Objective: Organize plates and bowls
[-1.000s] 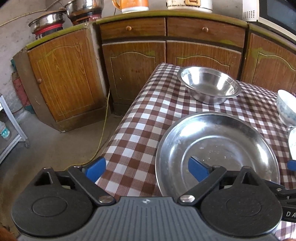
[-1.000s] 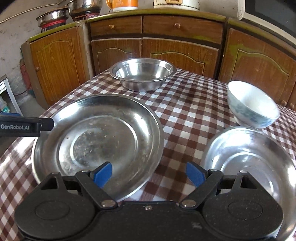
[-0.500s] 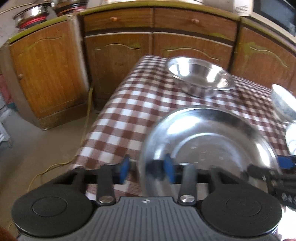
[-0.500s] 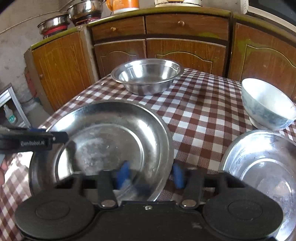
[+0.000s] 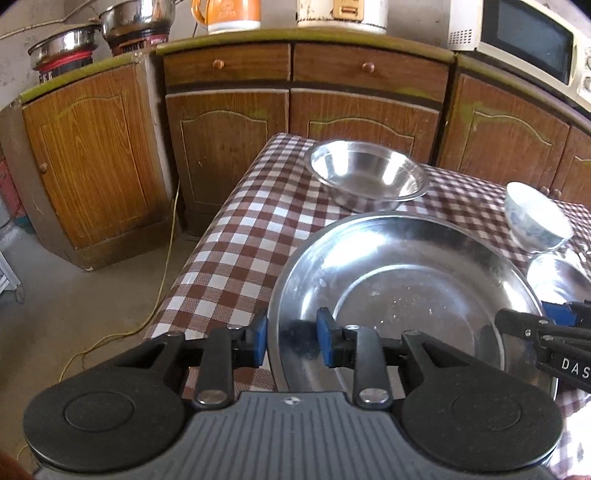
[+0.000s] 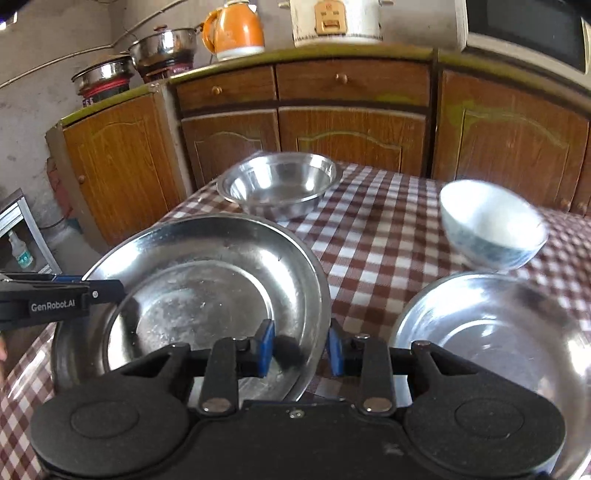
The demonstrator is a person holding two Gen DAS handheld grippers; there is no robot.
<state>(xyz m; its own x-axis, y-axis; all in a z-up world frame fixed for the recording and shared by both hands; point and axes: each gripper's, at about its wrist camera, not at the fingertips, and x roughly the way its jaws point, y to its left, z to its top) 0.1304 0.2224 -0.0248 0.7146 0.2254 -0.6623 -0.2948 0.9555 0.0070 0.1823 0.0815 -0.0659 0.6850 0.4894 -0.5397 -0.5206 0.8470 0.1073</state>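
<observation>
A large steel plate [image 5: 406, 280] lies over the red-checked table [image 5: 236, 251]. My left gripper [image 5: 290, 334] has its jaws closing on the plate's left rim, one blue pad outside and one inside. My right gripper [image 6: 301, 349] is closing on the right rim of the same plate [image 6: 192, 273] in the same way. Each gripper shows at the edge of the other's view: the right gripper [image 5: 517, 321], the left gripper [image 6: 107, 290]. Behind the plate stands a steel bowl [image 6: 280, 184]. To the right are a white patterned bowl [image 6: 491, 225] and a smaller steel plate [image 6: 491, 339].
Wooden cabinets [image 5: 229, 147] run close behind the table. On the counter stand steel pots [image 6: 162, 48], an orange kettle [image 6: 236, 33], a rice cooker [image 6: 336, 22] and a microwave [image 5: 532, 37]. The table's left edge [image 5: 207, 243] drops to the floor with a yellow cable [image 5: 162, 266].
Both grippers went from wide open to closed around the large plate's rim, left on the left side, right on the right. The plate has risen slightly with them.
</observation>
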